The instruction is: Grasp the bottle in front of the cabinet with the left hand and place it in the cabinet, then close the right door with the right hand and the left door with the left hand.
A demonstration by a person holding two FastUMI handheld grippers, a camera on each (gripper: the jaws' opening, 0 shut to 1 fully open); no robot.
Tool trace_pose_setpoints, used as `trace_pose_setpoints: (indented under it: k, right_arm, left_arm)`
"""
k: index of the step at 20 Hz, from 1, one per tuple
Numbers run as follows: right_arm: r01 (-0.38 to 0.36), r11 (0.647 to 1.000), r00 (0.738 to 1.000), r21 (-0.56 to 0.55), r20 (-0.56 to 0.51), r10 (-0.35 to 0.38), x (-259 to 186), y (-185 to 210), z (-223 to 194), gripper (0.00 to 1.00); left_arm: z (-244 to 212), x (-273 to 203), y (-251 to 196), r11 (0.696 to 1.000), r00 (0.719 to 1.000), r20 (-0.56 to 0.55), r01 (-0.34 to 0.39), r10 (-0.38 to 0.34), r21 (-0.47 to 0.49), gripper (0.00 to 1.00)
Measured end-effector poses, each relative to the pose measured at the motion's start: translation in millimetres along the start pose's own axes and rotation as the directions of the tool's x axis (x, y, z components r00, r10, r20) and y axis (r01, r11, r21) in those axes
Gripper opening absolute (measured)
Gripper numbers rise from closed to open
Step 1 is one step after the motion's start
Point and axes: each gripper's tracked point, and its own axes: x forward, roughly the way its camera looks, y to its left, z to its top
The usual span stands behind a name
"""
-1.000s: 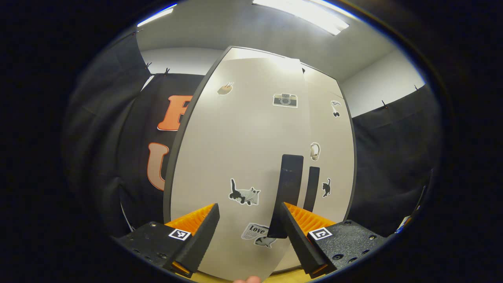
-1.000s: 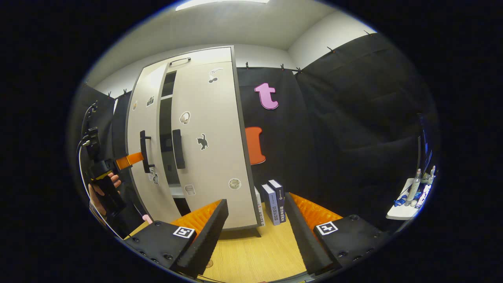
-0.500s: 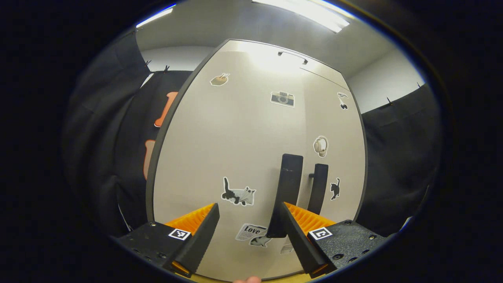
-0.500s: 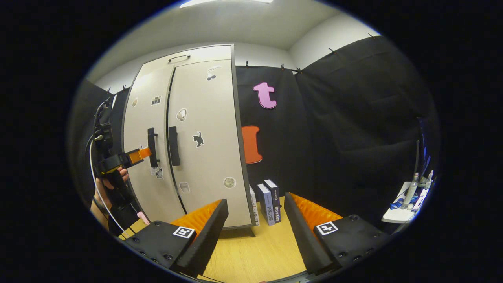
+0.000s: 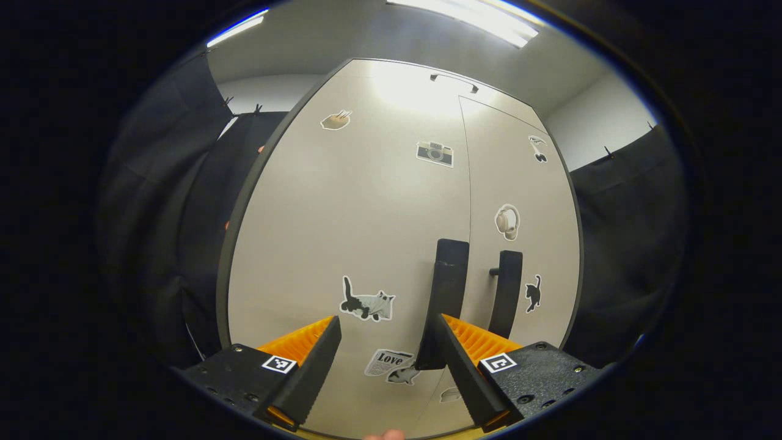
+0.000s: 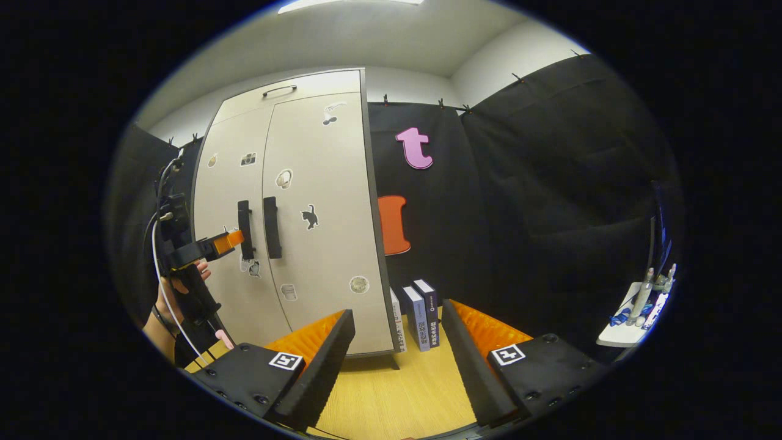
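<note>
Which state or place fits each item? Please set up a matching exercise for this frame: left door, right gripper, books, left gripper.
Items:
1. left door
2. right gripper
3. books
4. left gripper

Places or states:
A. standing on the floor right of the cabinet
B. open, at the left door's handle
C. shut, flush with the right door
D. open, well back from the cabinet

Pairs: 1-C, 2-D, 3-A, 4-B

Pale cabinet [image 6: 317, 244] — both stickered doors shut.

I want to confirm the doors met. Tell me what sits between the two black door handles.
In the left gripper view, only the thin closed seam separates the left handle from the right handle; no dark gap.
</note>
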Motion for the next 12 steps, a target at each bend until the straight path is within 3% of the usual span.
trace_pose_setpoints:
  k: [12]
  right_arm:
    - [-0.093,0.996,0.996,-0.007,-0.016,0.093,-4.3,32.7,-6.6,0.97]
  left_arm:
    - [21.8,-84.7,10.6,0.998,1.000,-0.013,0.022,-0.022,-0.054,0.94]
